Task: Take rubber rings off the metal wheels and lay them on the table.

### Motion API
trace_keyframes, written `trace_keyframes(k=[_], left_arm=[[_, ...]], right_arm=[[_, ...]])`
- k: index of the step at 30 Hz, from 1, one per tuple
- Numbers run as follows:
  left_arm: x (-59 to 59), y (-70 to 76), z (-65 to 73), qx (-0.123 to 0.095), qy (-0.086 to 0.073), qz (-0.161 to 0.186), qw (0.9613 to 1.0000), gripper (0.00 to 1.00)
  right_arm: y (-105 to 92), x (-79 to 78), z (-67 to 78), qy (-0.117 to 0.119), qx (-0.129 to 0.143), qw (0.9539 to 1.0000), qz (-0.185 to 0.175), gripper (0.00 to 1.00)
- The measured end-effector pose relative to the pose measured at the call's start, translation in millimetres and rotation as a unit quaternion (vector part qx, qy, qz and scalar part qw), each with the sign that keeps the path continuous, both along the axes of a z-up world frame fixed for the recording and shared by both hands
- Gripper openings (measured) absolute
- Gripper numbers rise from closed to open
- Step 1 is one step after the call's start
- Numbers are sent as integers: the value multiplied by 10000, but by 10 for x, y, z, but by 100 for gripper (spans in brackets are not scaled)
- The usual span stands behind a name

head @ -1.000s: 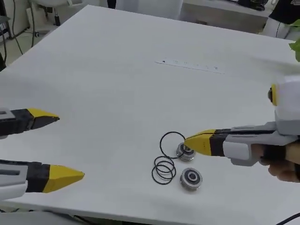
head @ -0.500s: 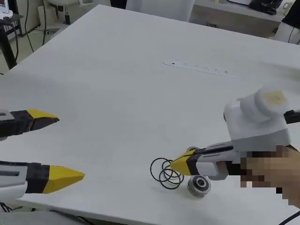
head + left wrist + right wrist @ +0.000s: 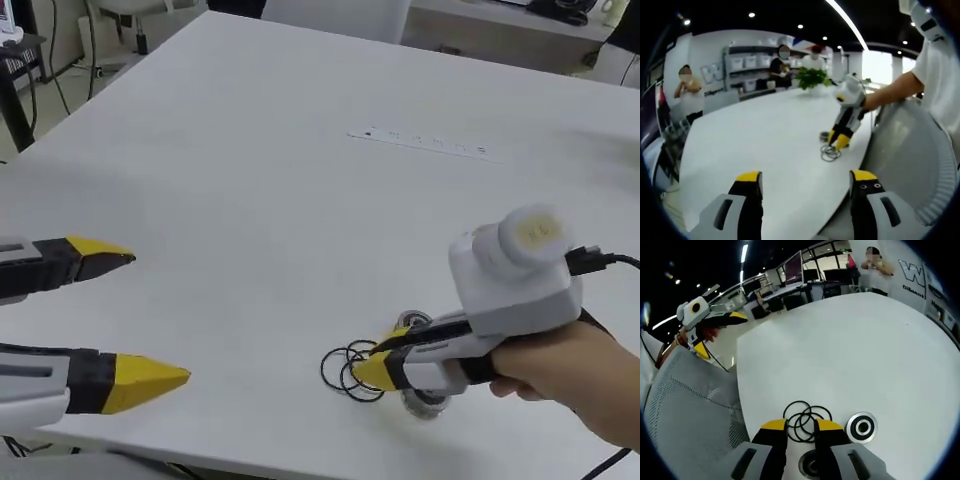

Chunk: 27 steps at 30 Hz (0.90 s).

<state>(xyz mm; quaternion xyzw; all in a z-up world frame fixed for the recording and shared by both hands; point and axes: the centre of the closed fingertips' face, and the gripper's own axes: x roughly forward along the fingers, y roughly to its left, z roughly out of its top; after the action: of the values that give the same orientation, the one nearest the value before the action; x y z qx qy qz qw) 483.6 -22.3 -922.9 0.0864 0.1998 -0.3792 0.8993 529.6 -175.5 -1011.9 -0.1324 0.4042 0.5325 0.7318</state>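
Lower now, my right gripper (image 3: 368, 372) sits over the loose rubber rings (image 3: 345, 372) beside the metal wheels (image 3: 861, 427) at the tabletop's (image 3: 300, 200) near edge. Its jaws are nearly together, and I cannot tell whether they pinch a ring, while my left gripper (image 3: 160, 318) hangs wide apart. A careless drag could tangle the rings or push a wheel off.

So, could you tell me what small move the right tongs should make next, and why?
Probably ease the right tongs back and down onto the wheel beneath them: their tips overshoot it, hanging slightly open above the loose rings already on the table.
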Motion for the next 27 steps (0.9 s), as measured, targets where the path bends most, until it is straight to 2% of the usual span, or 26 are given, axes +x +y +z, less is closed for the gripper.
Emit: trace_keyframes(k=[5, 9, 15, 27], left_arm=[[-2, -36, -11, 8, 25, -29, 10000, 72], [-6, -79, -16, 0, 49, -72, 10000, 72], [-9, -135, -35, 16, 113, -131, 9998, 74], [21, -212, -26, -35, 144, -246, 9996, 77]], right_arm=[[-75, -12, 56, -96, -9, 9999, 99, 25], [-132, -67, 144, -273, 61, 9991, 303, 35], [-247, -129, 263, -380, 95, 9984, 406, 42], [-425, -144, 619, -802, 275, 9952, 489, 65]])
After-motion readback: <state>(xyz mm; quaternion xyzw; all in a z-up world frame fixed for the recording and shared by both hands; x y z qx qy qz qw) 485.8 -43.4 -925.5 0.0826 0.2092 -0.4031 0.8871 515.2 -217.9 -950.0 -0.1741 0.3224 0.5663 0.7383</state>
